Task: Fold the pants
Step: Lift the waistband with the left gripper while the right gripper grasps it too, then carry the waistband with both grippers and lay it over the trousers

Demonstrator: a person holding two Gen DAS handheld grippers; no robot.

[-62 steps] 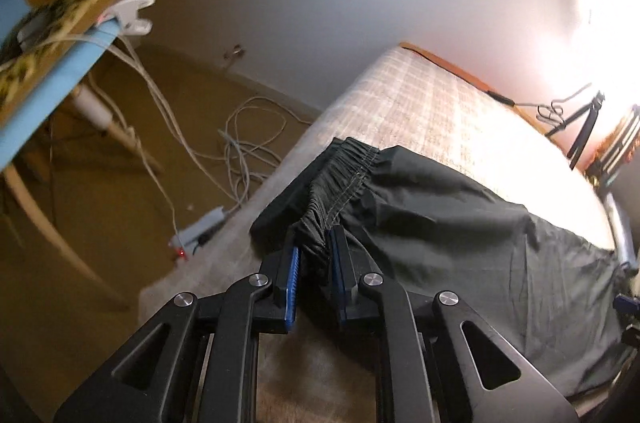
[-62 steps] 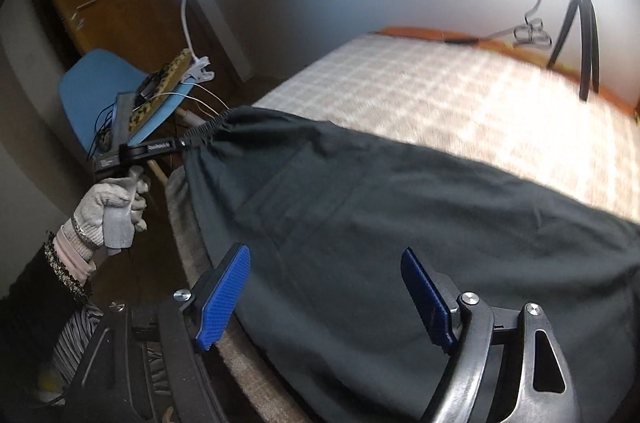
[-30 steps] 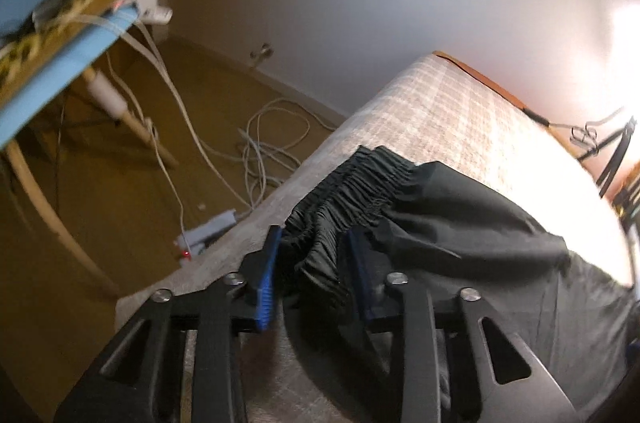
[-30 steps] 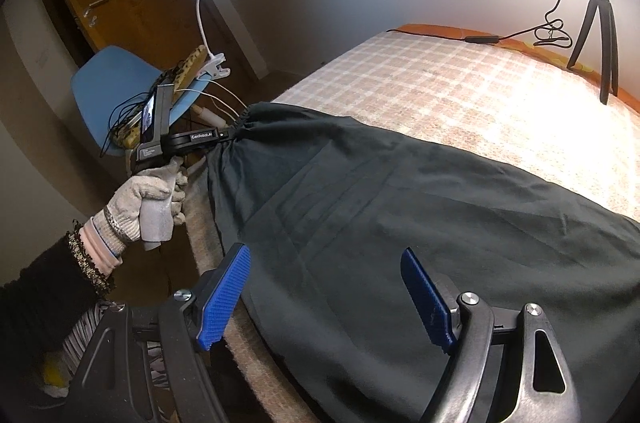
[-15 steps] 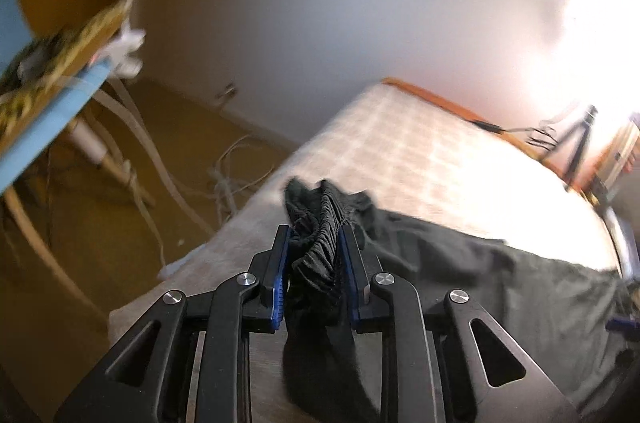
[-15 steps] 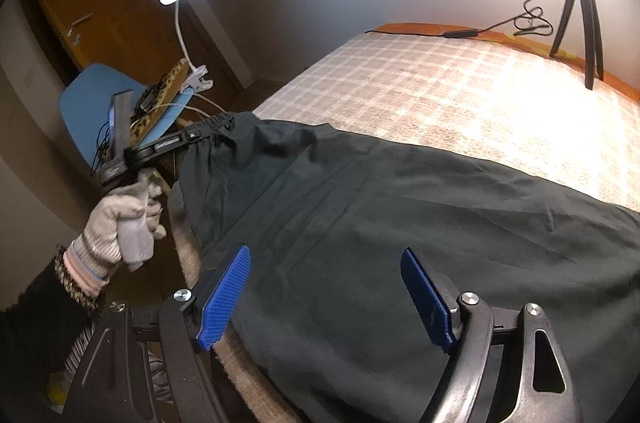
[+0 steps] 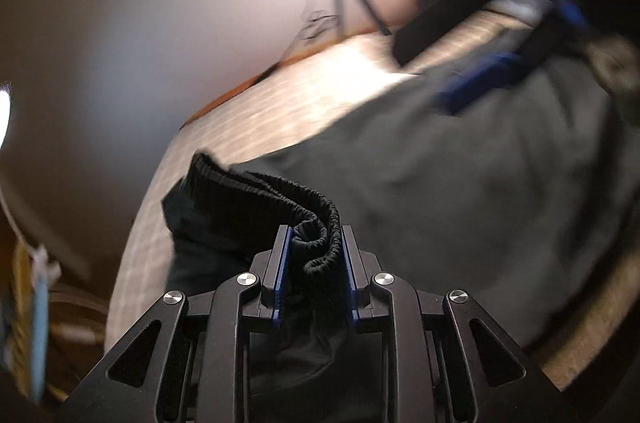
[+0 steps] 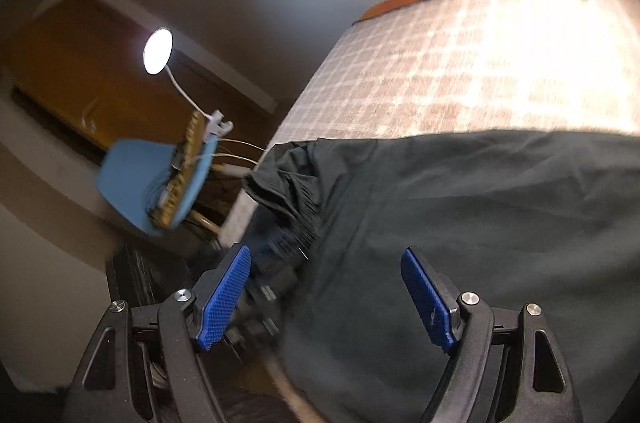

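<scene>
Pants (image 7: 460, 183), dark grey and loosely spread, lie across a checked bedcover (image 8: 460, 63), their gathered elastic waistband (image 7: 316, 223) pinched between the two blue pads of the left gripper (image 7: 314, 271), whose fingers stand narrow and close on the bunched cloth. Beyond those fingertips the waistband curls up and away toward the bed's edge, and the rest of the garment stretches off to the right of the fingers. In the left wrist view, heavily blurred, the right gripper (image 7: 496, 71) appears far ahead and to the right, above the cloth. In the right wrist view the right gripper (image 8: 328, 299) hangs with its fingers spread wide, nothing pressed between the pads, the pants' fabric lying under and ahead of the gap. Just past its left finger the left gripper (image 8: 276, 263) shows as a dark blur at the waistband end. Farther left of the fingers stand a blue chair (image 8: 136, 179) and a lit lamp (image 8: 158, 51).
</scene>
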